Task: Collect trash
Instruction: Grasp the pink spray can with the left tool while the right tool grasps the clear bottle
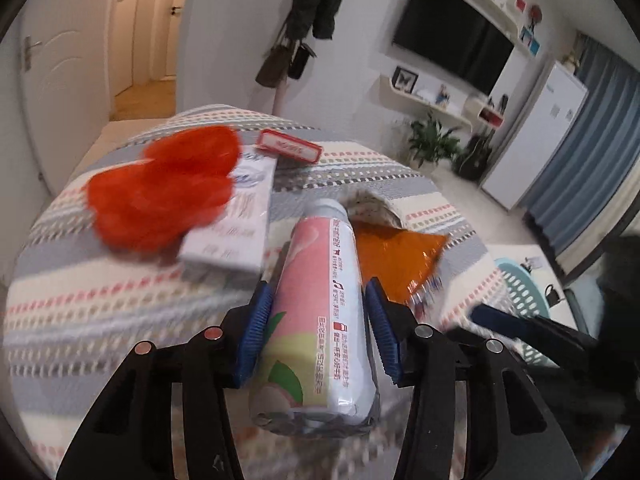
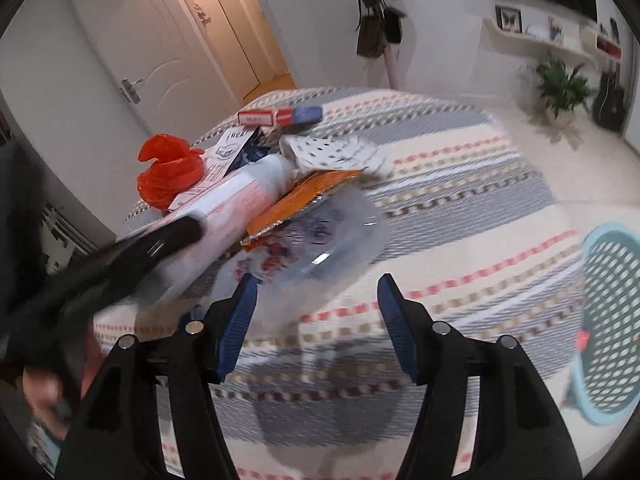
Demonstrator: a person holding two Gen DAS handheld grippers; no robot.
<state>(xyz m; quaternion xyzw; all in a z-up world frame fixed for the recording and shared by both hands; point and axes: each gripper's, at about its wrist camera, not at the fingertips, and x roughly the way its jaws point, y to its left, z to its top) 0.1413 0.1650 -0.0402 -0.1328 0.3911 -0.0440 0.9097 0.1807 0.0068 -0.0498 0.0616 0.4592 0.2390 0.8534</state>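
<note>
While I am holding the pink-labelled bottle point(image 1: 320, 312) clamped between the left gripper point(image 1: 320, 324) pads, lifted off the striped cloth point(image 1: 100, 320), the right gripper point(image 2: 316, 320) is hanging with its fingers apart and nothing pressed between them; a blurred clear plastic container point(image 2: 320, 240) is lying just beyond its tips, and I cannot tell whether it is resting on the cloth or falling. I am judging the collecting as barely begun: the red bag point(image 1: 164, 188), the white carton point(image 1: 236, 216), the orange wrapper point(image 1: 396, 256) and the small red-and-white box point(image 1: 290, 148) are all sitting in a heap toward the far edge of the cloth, and the teal basket point(image 2: 608, 320) is standing off the right edge with little visible inside. The left wrist view is giving me the bottle's label and the grip on it close up, and only a slice of the basket past the cloth's right edge. The right wrist view is showing what that one is hiding: the clear container, a dotted white paper point(image 2: 332, 152) behind the heap, and the basket's open mesh wall.
</note>
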